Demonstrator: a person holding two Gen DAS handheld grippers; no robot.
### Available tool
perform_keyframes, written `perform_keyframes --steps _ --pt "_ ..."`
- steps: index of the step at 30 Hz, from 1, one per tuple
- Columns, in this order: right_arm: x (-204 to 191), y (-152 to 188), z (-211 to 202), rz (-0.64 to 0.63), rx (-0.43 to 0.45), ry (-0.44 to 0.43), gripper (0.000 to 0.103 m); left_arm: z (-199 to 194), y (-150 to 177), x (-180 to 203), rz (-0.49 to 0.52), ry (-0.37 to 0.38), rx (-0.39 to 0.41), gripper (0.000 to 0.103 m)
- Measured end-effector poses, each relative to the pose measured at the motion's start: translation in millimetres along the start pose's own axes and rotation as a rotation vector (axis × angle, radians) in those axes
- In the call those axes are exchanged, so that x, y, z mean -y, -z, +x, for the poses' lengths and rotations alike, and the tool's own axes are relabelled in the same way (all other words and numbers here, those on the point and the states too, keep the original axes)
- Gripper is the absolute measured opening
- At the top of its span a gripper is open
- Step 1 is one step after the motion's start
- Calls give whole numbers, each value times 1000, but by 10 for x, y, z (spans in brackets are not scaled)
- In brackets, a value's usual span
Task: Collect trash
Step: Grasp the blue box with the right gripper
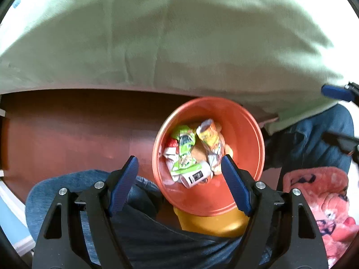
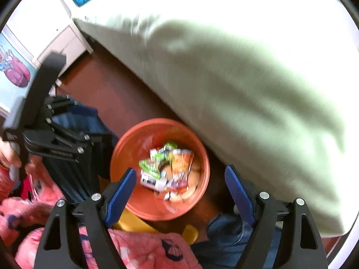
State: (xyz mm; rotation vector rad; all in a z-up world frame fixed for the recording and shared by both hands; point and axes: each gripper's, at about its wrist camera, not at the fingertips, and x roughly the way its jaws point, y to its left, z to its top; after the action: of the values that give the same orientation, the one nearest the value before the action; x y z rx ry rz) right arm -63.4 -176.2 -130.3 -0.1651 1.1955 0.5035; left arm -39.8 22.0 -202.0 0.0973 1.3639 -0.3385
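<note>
An orange-red bin (image 1: 246, 130) stands on the dark wooden floor beside the bed. It holds several crumpled wrappers: a green one (image 1: 185, 148), an orange-yellow one (image 1: 211, 139) and a white one with a black label (image 1: 195, 176). My left gripper (image 1: 179, 183) is open and empty, above the bin's near rim. In the right wrist view the same bin (image 2: 134, 143) with its wrappers (image 2: 166, 168) lies below my right gripper (image 2: 180, 190), which is open and empty. The left gripper's black body (image 2: 53, 143) shows at that view's left.
A bed with a pale green sheet (image 1: 170, 33) fills the far side and overhangs the floor. A pink blanket (image 1: 323, 204) lies at the right. The person's jeans (image 1: 143, 235) are under the left gripper. A yellow object (image 1: 211, 224) sits beside the bin. A white cabinet (image 2: 65, 42) stands far left.
</note>
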Motion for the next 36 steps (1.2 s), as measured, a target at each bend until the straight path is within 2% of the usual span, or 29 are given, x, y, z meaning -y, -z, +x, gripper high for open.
perform_keyframes --steps 7,14,19,24,26,28,29,30,36 --pt "256 -573 -404 28 161 106 82 -139 -99 -90 -50 4 59 74" --pt "762 -1572 -579 145 304 243 85 -181 -140 -126 -92 21 92 74" --pt "1203 -2392 -416 283 339 290 85 -177 -171 -154 -120 40 98 74" --pt "1433 -2872 -117 360 308 311 85 -233 -211 -215 -144 42 117 74" --pt "1506 -2989 -19 378 288 328 85 -262 -222 -245 -154 48 123 74" --pt "1586 -3088 103 387 246 357 80 -275 -242 -263 -159 51 126 74" --pt "1607 -3101 134 392 231 358 70 -277 -250 -268 -161 53 128 74" --pt "1643 -3118 171 401 216 340 55 -284 -252 -272 -162 54 129 74" --pt "1595 -3034 90 364 235 362 52 -275 -268 -262 -155 63 130 74"
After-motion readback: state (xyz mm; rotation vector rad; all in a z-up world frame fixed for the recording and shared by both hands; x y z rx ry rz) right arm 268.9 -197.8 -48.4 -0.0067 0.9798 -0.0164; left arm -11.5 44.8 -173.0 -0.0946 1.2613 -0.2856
